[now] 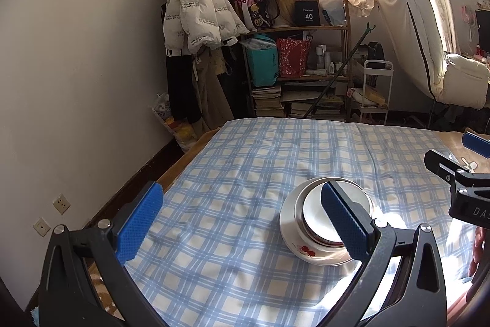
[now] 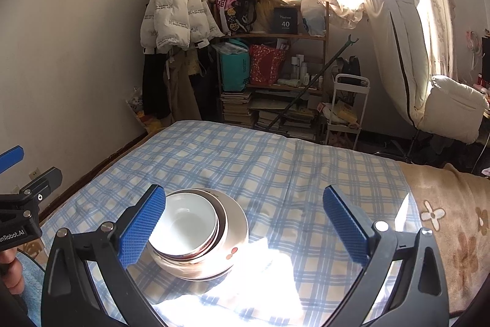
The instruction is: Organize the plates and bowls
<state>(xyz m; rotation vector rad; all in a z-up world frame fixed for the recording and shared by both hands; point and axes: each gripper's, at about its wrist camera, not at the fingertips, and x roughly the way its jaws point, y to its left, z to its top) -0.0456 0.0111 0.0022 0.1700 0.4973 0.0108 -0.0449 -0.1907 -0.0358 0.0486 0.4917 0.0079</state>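
Observation:
A stack of bowls (image 1: 315, 222) sits on a white plate (image 1: 286, 224) on the blue checked bedsheet (image 1: 229, 173). The top bowl is white; the lowest bowl has a red cherry print. My left gripper (image 1: 242, 227) is open and empty, its right finger in front of the stack. In the right wrist view the stack (image 2: 190, 222) rests on the plate (image 2: 239, 222), next to the left finger of my right gripper (image 2: 245, 226), which is open and empty. Each gripper shows at the edge of the other's view.
A cluttered wooden shelf (image 1: 294, 66) with books and bags stands beyond the bed's far end. A white coat (image 1: 196, 5) hangs on the wall. A white trolley (image 2: 349, 106) and folded bedding (image 2: 450, 106) stand at the right. A brown flowered blanket (image 2: 453, 219) lies on the bed's right side.

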